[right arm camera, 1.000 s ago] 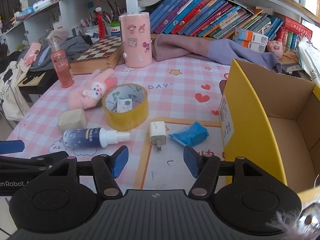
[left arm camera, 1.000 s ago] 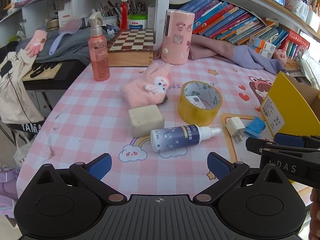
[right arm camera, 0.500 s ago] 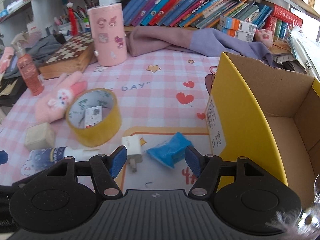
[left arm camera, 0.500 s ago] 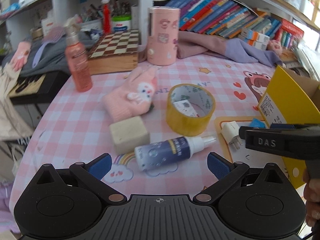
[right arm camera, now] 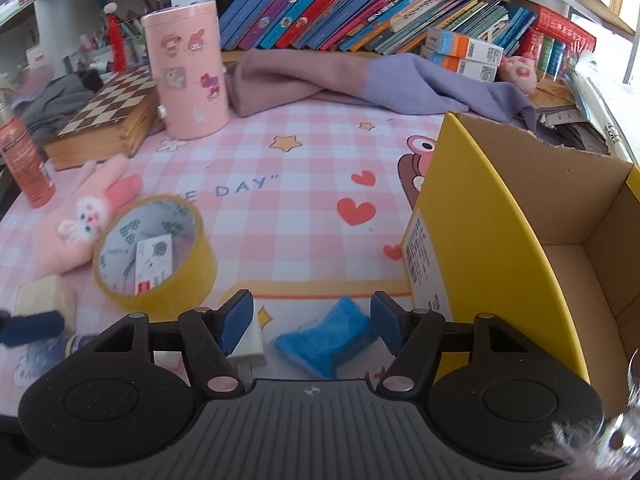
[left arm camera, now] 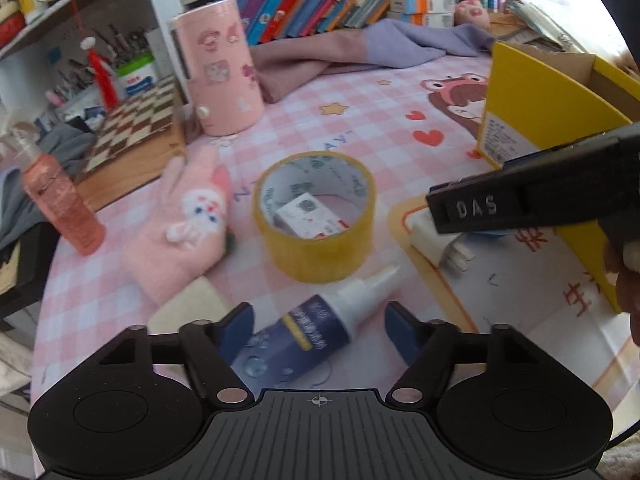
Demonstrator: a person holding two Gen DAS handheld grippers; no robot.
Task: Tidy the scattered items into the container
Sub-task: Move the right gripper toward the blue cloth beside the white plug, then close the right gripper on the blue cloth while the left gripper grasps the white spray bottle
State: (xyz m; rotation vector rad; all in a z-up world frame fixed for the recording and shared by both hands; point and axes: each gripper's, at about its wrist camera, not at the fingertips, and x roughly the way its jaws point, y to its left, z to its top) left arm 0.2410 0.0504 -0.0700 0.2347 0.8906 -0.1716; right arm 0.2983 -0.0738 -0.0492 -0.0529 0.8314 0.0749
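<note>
Bottles first: a pink spray bottle (left arm camera: 64,204) stands far off to the left of the left tongs (left arm camera: 318,330), by a chessboard box (left arm camera: 132,140). Nearer, ahead and left of those tongs, a pink bunny glove (left arm camera: 188,224) lies flat on the checked surface (left arm camera: 360,128), with a beige block (left arm camera: 188,308) just beside the left blue pad. The left tongs are spread wide, and a dark blue spray bottle (left arm camera: 308,332) lies on its side between the pads, its white nozzle pointing away to the right; whether either pad touches it cannot be told. Straight ahead sits a roll of yellow tape (left arm camera: 316,216) with a small card inside it, and beyond that a tall pink canister (left arm camera: 218,68).

To the right of the left tongs, a white charger plug (left arm camera: 436,240) lies partly hidden under the other tool's black finger. The right tongs (right arm camera: 312,322) are spread too, holding nothing. Between their pads lies a crumpled blue packet (right arm camera: 326,338), nearer the right pad; the white charger plug (right arm camera: 250,344) sits behind the left pad, partly covered by it. The yellow tape (right arm camera: 156,252) is ahead and left of these tongs. Just right of them stands the open yellow cardboard box (right arm camera: 480,216), its brown inside bare where visible. A purple cloth (right arm camera: 360,80) and a row of books (right arm camera: 360,8) lie far ahead.
</note>
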